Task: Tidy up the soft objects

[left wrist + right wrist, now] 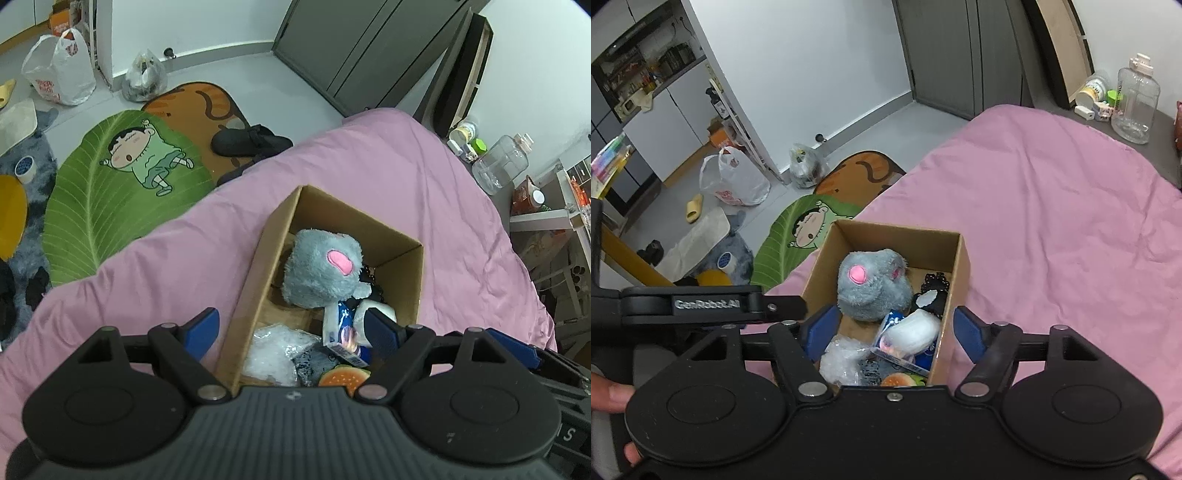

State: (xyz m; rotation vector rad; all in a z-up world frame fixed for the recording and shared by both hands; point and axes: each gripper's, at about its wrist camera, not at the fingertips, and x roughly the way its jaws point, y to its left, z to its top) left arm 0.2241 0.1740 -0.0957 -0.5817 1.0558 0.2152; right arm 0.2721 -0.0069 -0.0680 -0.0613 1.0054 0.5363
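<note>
Blue-padded, both your grippers are hanging spread wide and empty over the box [960,258]: left gripper [291,332], right gripper [892,330]. Straight ahead and below, past the wrapped packets [912,332], the grey plush [873,288] is sitting mid-box on the pink bed [1052,240]; neither gripper looks nearer.

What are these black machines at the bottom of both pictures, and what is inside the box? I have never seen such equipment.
Each black machine is a hand-held tool with two blue-tipped fingers, and a person carries one in each hand. A camera on each looks forward along its fingers, so one picture comes from the left tool and the other from the right tool. Both are open and hold nothing. On the pink bed cover stands a cardboard box. Inside lie a grey plush toy, a clear plastic bag, a tissue pack and a small burger toy.
</note>
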